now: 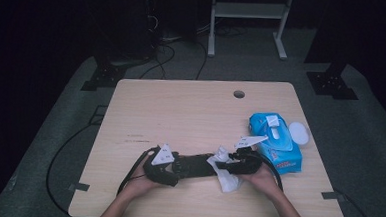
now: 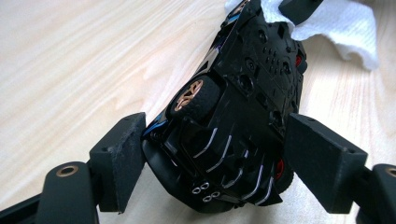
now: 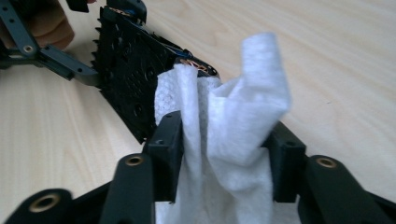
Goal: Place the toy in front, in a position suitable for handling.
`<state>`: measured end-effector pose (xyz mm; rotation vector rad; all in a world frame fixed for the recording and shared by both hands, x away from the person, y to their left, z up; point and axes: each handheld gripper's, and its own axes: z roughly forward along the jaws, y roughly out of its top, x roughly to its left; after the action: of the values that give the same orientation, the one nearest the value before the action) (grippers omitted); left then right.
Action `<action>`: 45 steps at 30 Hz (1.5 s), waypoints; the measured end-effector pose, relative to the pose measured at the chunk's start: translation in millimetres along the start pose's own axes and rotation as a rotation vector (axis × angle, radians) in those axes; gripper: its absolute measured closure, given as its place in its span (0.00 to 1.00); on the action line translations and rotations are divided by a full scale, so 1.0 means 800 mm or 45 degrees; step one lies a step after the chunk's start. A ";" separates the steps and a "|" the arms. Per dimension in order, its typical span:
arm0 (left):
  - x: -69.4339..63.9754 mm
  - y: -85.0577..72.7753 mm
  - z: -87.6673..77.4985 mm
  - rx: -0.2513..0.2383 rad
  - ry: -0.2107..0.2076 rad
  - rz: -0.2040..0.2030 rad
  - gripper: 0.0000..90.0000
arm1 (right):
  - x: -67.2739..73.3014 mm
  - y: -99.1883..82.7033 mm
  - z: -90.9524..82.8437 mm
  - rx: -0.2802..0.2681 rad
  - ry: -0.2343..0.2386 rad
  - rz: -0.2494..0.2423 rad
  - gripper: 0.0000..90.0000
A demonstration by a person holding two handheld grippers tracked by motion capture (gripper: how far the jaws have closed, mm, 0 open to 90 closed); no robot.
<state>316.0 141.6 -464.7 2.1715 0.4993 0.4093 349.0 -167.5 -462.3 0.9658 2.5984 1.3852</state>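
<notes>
Pale wooden desk [image 1: 190, 113]: left claw [image 2: 215, 154] clamps black toy car [image 2: 243, 116] tail, underside up. Right claw [image 3: 224, 154] pinches crumpled white wipe [image 3: 233, 121] at car's nose. Risk: hard wiping twists car free; wipe may slip out.

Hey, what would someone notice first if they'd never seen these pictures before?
Probably the black toy car, tipped on its side between the left gripper's jaws at the table's near edge, underside and a gold wheel showing. Next, the white wipe bunched in the right gripper against the car's other end, and the blue wipes pack on the right.
</notes>
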 end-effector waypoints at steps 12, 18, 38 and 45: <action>-0.004 -0.001 -0.005 -0.032 0.048 0.102 0.27 | 0.013 0.002 0.019 0.040 0.110 -0.089 0.62; 0.020 -0.004 -0.011 -0.089 -0.016 -0.108 0.29 | 0.029 0.001 0.017 0.028 0.056 -0.248 0.73; 0.022 -0.009 -0.007 -0.071 -0.148 -0.103 0.53 | 0.022 0.011 0.014 0.047 -0.246 -0.293 0.63; 0.019 -0.007 -0.005 -0.061 -0.197 -0.109 0.59 | 0.016 0.012 -0.001 0.019 -0.289 -0.236 0.64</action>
<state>326.0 154.6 -465.2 2.1074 0.4890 0.2028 343.1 -157.2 -451.5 0.8072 2.4611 1.1418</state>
